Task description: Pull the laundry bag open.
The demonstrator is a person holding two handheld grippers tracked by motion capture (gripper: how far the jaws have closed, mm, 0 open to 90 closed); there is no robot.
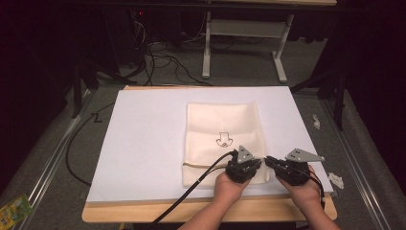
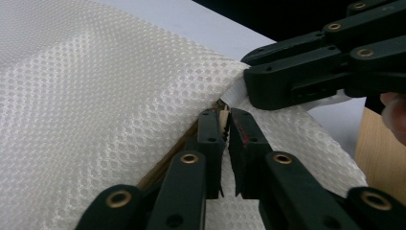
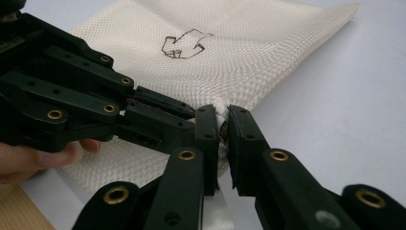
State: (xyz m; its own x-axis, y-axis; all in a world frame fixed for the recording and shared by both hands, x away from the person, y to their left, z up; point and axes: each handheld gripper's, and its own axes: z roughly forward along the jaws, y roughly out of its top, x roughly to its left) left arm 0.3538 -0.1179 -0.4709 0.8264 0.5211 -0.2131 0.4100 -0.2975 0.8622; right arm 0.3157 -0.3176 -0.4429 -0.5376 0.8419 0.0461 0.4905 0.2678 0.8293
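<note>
Mesh bag (image 1: 222, 139), bearing a small drawn mark (image 1: 223, 139), near the bench's (image 1: 143, 143) front edge; left tool (image 2: 227, 125) and right tool (image 3: 223, 125) both clamp its near right corner.

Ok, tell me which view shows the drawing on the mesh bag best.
The right gripper view: the drawing sits large and sharp on the mesh bag. The high view shows it small; the left gripper view shows plain mesh.
</note>
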